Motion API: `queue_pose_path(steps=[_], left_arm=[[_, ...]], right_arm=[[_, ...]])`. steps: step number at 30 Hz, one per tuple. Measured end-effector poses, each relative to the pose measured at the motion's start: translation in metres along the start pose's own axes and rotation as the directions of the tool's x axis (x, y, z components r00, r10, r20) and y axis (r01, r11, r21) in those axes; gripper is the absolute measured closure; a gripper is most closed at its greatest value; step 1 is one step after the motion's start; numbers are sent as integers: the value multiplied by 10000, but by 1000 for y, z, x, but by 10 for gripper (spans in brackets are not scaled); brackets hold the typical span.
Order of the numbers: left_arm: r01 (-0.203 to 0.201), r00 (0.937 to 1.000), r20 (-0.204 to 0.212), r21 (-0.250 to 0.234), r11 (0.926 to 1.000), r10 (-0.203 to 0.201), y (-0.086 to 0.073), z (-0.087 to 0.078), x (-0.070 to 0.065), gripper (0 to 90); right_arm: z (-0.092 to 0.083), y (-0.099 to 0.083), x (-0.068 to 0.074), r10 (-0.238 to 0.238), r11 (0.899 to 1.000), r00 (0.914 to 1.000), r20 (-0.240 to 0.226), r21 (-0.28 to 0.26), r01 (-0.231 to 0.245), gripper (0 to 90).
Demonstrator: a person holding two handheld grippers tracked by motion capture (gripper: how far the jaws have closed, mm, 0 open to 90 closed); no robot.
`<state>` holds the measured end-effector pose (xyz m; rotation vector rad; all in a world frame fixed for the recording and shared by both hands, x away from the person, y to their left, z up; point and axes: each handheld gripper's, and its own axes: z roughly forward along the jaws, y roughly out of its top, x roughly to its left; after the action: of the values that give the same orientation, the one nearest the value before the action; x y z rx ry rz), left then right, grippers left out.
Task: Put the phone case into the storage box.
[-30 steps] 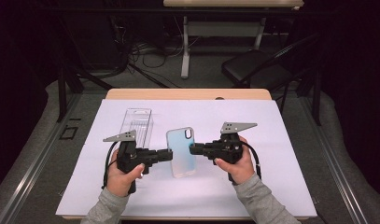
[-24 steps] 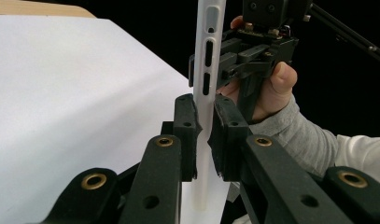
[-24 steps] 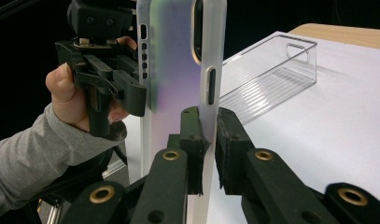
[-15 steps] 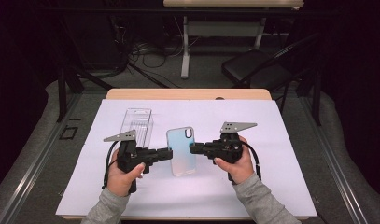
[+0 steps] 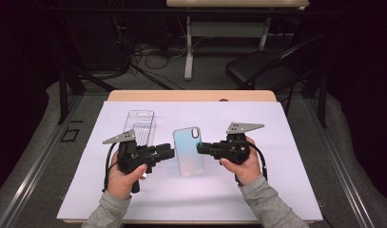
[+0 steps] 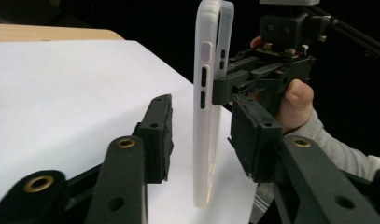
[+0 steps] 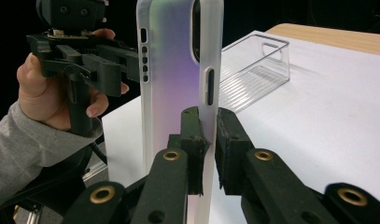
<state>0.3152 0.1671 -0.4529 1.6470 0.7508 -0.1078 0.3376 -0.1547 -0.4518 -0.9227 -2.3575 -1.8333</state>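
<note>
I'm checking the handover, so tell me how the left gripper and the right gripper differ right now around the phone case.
The right gripper is shut on one edge of the phone case; the left gripper has just been opening, and its pads stand clear of the other edge that runs between them. So the right gripper alone carries the case, while the left gripper holds nothing. Both point inward at the case from opposite sides above the white sheet.

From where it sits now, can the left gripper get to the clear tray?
Probably yes. The left gripper has just been opening, and its fingers stand off the phone case, which the right gripper pinches. The tray lies just beyond it on the white sheet, nothing between.
</note>
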Motion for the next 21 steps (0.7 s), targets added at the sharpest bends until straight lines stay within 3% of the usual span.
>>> queue_pose_path(steps=[8, 21], left_arm=[[-192, 9978, -638, 32, 9998, 193, 2, -1, 0, 498], [-524, 9783, -1999, 117, 9986, 537, 10, -2, -1, 412]], right_arm=[[-3, 1, -3, -42, 10000, 9996, 271, -21, 43, 829], [-3, 1, -3, -237, 9997, 9961, 853, 40, 234, 828]])
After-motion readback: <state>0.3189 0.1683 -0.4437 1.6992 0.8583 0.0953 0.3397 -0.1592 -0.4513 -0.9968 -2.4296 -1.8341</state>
